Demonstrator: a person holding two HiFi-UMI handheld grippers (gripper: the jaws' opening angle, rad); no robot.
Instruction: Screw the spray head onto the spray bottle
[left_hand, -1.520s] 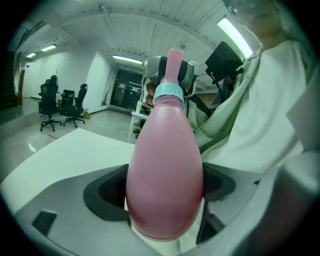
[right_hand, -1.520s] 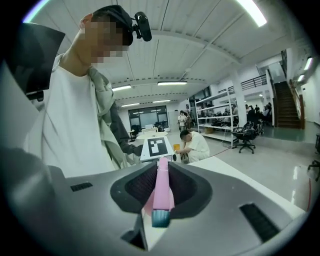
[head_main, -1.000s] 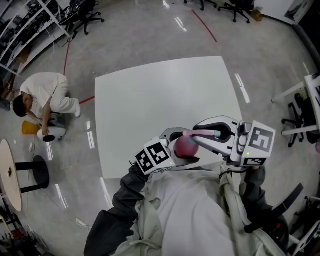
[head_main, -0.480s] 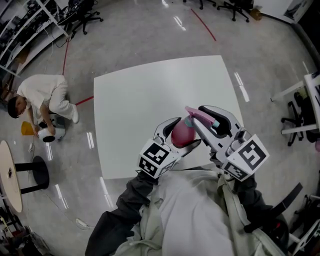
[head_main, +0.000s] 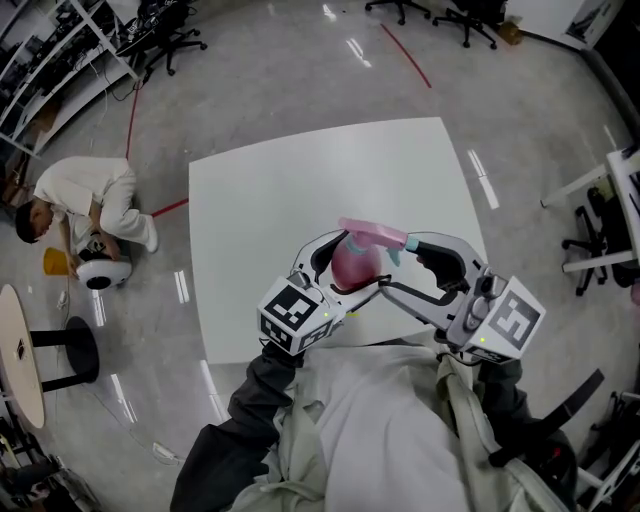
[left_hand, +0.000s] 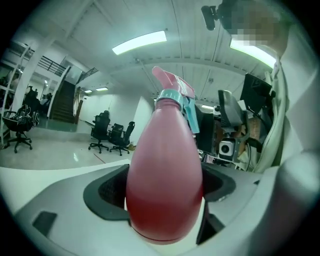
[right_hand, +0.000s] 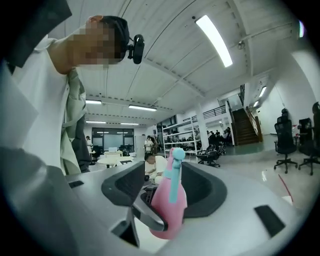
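Though glossy, teardrop-shaped pink bottle (left_hand: 165, 190)

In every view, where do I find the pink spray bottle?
Head view: pink spray bottle just below centre, above the white table.
Left gripper view: it is large, at centre.
Right gripper view: it is small, low centre.
Shared landmark: its teal trigger.

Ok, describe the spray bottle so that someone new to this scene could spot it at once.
In the head view, find the white square table; over its near part, the left gripper is clamped on the spray bottle. It is the only pink thing there: a teardrop-shaped body, with a teal collar and trigger under a pink spray head.
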